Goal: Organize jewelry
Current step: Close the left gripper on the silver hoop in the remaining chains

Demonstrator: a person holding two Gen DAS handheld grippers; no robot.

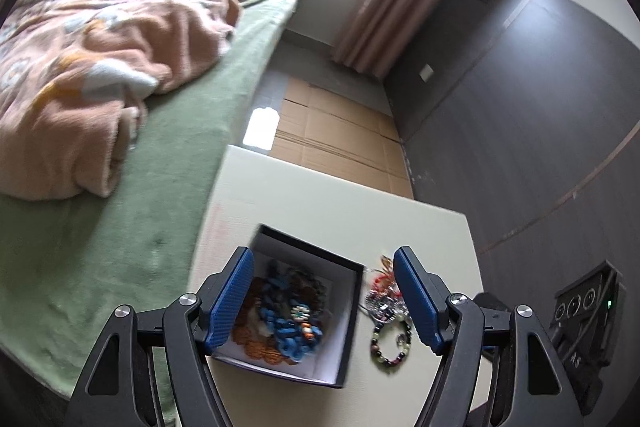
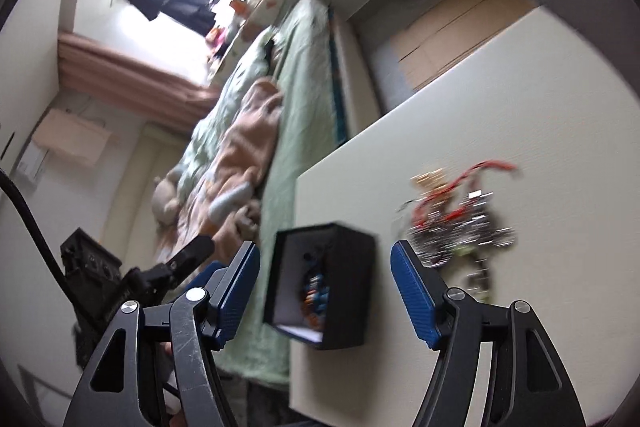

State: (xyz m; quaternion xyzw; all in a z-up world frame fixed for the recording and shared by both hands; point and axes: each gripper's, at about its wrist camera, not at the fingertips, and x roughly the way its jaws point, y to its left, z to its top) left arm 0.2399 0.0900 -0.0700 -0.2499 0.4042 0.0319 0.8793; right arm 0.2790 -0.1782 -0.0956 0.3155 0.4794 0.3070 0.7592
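Left claw point(image 1: 324, 301): spread wide, its blue pads apart with nothing pinched and touching nothing; it hangs above the black box, which shows between and below its fingers.
Right claw point(image 2: 325, 287): spread wide too, empty; the black box sits in the gap between its pads but neither pad touches it.
Black box point(image 1: 348, 315): open-topped, square, white inside, standing on the pale surface point(image 1: 320, 203) near the edge closest to the bed. In the left wrist view it sits cornerwise, one corner pointing away from the camera. In the right wrist view its opening faces left, toward the bed.
Boxed jewelry point(image 1: 286, 319): a heap inside the black box, blue beads on top, orange-brown woven pieces under them, darker beads at the back. No clear long axis; it fills most of the box floor.
Loose jewelry point(image 1: 386, 297): a tangle on the surface just beside the black box, on the side away from the bed, not touching it as far as can be told. It runs as a short line roughly along the box's side wall: a gold piece and red strands at the far end, sparkly silver pieces in the middle.
Bead bracelet point(image 1: 390, 341): a ring of dark and yellow-green beads lying flat at the near end of the loose jewelry.
Bed point(image 1: 120, 211): green cover, peach blanket point(image 1: 100, 75) bunched on it, right against the surface on the box's side.
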